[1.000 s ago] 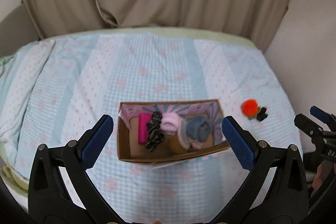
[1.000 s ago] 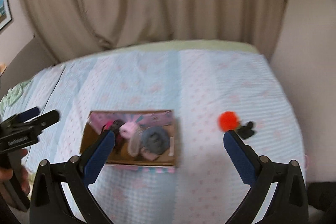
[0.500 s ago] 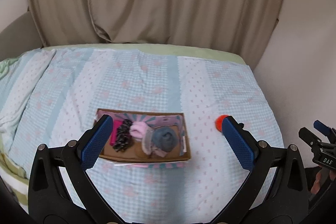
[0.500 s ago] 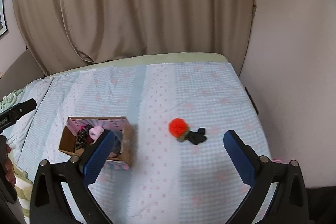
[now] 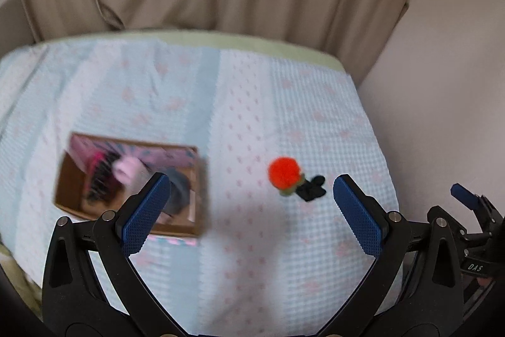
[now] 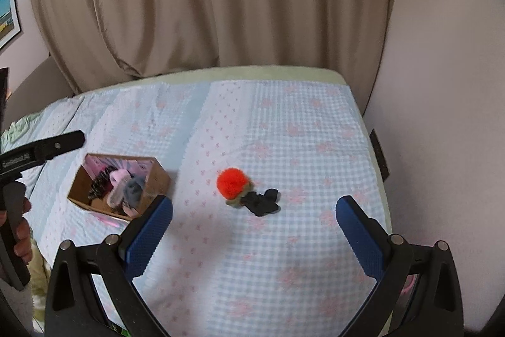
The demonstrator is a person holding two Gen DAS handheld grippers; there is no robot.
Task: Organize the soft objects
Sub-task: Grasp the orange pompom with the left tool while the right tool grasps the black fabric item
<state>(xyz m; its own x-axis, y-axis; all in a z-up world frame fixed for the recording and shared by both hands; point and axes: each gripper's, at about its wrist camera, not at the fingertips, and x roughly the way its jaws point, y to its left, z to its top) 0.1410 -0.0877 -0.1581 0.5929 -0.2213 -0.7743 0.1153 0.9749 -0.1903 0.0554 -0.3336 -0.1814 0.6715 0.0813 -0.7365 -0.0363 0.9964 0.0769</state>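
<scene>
Both grippers hang above the bed with jaws spread wide and nothing between them: the left gripper (image 5: 251, 204) and the right gripper (image 6: 254, 228). On the blue-and-pink checked bedspread (image 6: 284, 258) lies an orange pom-pom (image 6: 231, 183) touching a small black fabric piece (image 6: 263, 203). Well to its left sits the open cardboard box (image 6: 157, 179), holding about 4 rolled socks (pink, grey, black-patterned) (image 6: 121, 188).

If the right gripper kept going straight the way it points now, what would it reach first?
Most likely the orange pompom and the dark cloth beside it, which sit between the open right gripper fingers' line. Depth is unclear, so it might meet the bedspread first.
</scene>
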